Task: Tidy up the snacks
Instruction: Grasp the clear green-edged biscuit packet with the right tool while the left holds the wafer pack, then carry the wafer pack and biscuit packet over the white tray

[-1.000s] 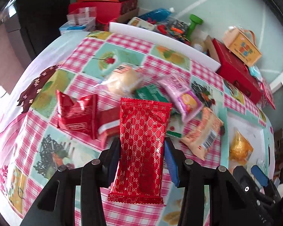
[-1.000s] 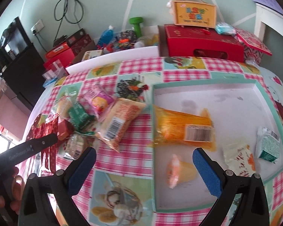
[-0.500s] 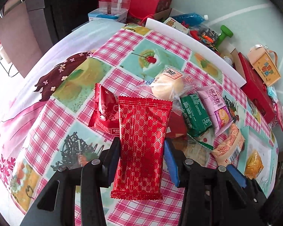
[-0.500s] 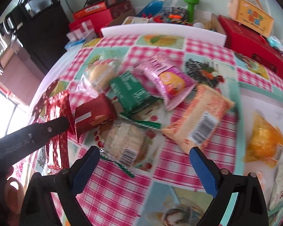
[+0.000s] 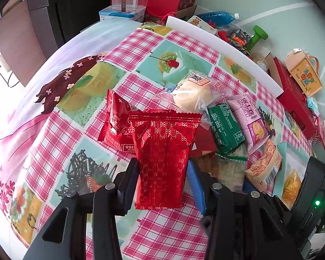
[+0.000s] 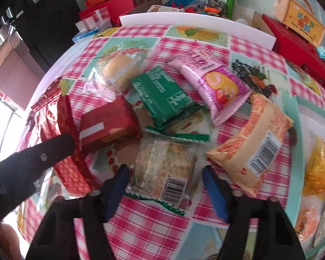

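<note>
My left gripper point(image 5: 162, 171) is shut on a shiny red patterned packet point(image 5: 163, 153) and holds it above the checked tablecloth point(image 5: 54, 143). My right gripper point(image 6: 165, 179) is open, its blue pads on either side of a clear-wrapped cracker pack with green edges point(image 6: 164, 169) that lies on the table. Around it lie a red block pack point(image 6: 108, 125), a green pack point(image 6: 164, 97), a pink roll pack point(image 6: 214, 80), an orange barcode pack point(image 6: 253, 149) and a wrapped bun point(image 6: 117, 69). The red patterned packet also shows in the right wrist view point(image 6: 62, 138).
A teal-rimmed white tray point(image 6: 309, 106) at the right holds a yellow packet point(image 6: 318, 171) and other small snacks. A white foam board point(image 6: 195, 21), red boxes point(image 6: 296, 45), a green dumbbell point(image 6: 231, 0) and a blue bottle line the table's far edge. Another red packet point(image 5: 117, 123) lies left.
My right gripper has swung left from the tray and dropped low around the clear cracker pack. My left gripper has kept hold of the red packet and drifted slightly left.
</note>
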Motion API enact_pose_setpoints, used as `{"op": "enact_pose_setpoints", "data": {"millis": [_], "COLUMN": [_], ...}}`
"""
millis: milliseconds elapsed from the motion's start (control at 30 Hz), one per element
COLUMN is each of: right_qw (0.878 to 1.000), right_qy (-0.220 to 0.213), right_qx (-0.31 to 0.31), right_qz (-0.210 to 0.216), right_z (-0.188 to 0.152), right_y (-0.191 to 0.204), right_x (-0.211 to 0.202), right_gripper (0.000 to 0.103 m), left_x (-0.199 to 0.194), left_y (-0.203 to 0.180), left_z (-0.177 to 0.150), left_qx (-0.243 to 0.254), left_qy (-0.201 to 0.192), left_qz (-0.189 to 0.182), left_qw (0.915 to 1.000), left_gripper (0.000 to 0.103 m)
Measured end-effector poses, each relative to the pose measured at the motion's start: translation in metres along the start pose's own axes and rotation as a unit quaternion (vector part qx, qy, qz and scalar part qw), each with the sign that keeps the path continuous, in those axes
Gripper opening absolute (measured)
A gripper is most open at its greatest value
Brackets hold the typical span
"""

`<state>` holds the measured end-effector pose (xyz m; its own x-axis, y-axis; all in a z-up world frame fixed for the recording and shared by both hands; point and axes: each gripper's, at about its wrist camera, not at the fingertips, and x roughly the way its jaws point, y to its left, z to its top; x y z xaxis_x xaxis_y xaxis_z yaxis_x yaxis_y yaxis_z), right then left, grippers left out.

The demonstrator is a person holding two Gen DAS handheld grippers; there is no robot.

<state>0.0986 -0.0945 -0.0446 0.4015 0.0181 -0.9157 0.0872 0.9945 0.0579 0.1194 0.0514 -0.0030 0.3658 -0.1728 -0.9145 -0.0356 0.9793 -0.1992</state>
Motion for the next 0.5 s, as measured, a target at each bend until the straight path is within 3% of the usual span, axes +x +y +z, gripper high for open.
{"op": "enact_pose_setpoints", "data": {"millis": [100, 500], "right_qw": [1.000, 1.000], "right_qy": [-0.003, -0.007], "right_qx": [0.012, 0.025], "right_qz": [0.010, 0.010], "right_z": [-0.002, -0.032], "right_y": [-0.009, -0.032], "right_x": [-0.002, -0.015], "right_gripper": [0.055, 0.054], "left_x": [0.003, 0.019], "left_y": [-0.002, -0.024], "left_z": [0.000, -0.014], "left_qx": [0.003, 0.040], "left_qy": [0.004, 0.026], "left_qz": [0.002, 0.006], "left_qw": [1.0000, 0.9988], "left_gripper": [0.047, 0.047]}}
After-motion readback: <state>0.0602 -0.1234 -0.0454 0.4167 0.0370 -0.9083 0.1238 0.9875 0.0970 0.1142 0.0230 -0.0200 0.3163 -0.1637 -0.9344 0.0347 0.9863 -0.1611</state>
